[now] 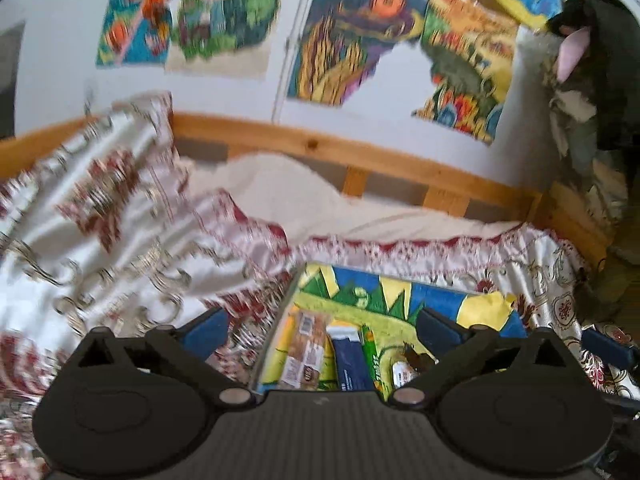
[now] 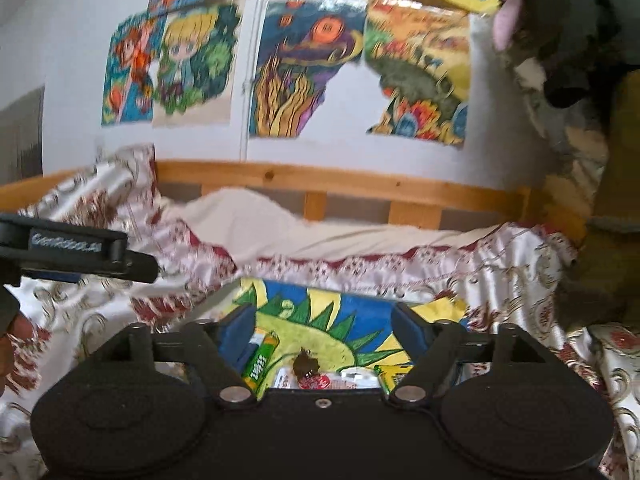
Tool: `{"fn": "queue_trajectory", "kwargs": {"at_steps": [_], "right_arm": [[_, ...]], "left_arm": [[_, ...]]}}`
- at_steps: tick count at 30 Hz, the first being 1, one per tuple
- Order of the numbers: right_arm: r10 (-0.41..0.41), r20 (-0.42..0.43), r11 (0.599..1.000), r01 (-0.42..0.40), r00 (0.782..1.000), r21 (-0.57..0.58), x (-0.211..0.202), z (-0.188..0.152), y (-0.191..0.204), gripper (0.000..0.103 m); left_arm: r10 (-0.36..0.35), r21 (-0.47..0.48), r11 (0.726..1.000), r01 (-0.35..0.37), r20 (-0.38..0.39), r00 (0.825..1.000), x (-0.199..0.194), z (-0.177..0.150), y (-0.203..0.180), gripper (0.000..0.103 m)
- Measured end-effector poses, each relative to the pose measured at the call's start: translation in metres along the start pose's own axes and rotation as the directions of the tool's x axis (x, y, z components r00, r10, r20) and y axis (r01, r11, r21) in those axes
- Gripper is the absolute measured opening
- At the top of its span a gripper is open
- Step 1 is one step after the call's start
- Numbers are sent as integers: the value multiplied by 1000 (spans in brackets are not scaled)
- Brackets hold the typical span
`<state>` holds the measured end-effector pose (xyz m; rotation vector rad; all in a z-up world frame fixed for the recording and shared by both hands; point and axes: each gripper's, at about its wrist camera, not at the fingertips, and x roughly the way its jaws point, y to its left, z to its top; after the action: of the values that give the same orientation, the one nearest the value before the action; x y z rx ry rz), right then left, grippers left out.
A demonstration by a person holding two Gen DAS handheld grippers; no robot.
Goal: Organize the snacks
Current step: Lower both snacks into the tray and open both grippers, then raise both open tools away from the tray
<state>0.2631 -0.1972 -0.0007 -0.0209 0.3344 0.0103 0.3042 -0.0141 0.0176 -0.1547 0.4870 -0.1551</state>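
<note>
Left gripper [image 1: 320, 332] stands wide open, empty, above the bedspread [image 1: 120, 240]. Snacks [image 1: 332, 356] lie on the colourful mat [image 1: 360, 292] below, between its fingers. Right gripper [image 2: 324, 332] is likewise open and empty; the green packet [image 2: 262, 360] lies beside its left finger.

A bed [image 1: 120, 240] with patterned cover carries a colourful tray [image 1: 400, 296] of snacks [image 1: 308, 356].

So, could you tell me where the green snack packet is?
The green snack packet lies low and centre in the left wrist view, on the colourful mat, right of the dark blue packet.
</note>
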Motion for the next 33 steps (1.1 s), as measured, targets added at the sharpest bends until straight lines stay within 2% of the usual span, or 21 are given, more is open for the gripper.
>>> {"fn": "queue_trajectory", "kwargs": {"at_steps": [3, 10, 15, 18, 26, 33], "right_arm": [[17, 27, 1000, -18, 999, 26, -23, 2, -8, 90], [31, 88, 998, -35, 996, 43, -73, 10, -20, 102], [-2, 103, 1000, 0, 995, 27, -107, 4, -18, 102], [-8, 101, 1000, 7, 995, 11, -124, -3, -14, 102], [-39, 95, 998, 44, 995, -47, -170, -28, -4, 102], [-114, -6, 987, 113, 993, -115, -190, -59, 4, 102]], "left_arm": [[16, 28, 999, -17, 28, 999, -24, -6, -3, 102], [-9, 98, 995, 1, 82, 997, -76, -15, -13, 102], [1, 167, 986, -18, 97, 995, -103, -38, -19, 102], [18, 208, 977, -35, 84, 996, -115, -51, -23, 102], [21, 231, 972, -36, 69, 997, -146, -74, -24, 103], [27, 216, 976, -15, -53, 998, -154, -94, -23, 103]]}}
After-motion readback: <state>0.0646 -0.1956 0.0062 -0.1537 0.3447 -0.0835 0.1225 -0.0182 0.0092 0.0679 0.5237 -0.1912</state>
